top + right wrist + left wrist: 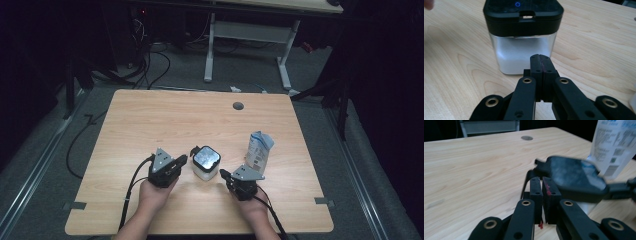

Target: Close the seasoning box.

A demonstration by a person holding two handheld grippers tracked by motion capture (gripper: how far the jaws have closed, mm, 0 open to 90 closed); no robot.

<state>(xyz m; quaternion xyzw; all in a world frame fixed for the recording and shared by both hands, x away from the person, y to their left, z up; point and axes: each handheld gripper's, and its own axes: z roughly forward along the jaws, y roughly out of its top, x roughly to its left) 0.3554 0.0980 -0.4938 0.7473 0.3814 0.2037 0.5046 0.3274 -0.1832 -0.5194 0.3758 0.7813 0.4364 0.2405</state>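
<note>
The left gripper (181,161), jaws nearly together, and the fully closed right gripper (224,175) flank the black-lidded container (205,163) on the surface (150,120).

Both forearms entering from the near edge, one hand-held gripper in each hand. Left hand-held gripper (182,161) angled inward to the right, jaws nearly together with a thin slit between the pads. Right hand-held gripper (224,174) angled inward to the left, jaws pressed fully together.
</note>
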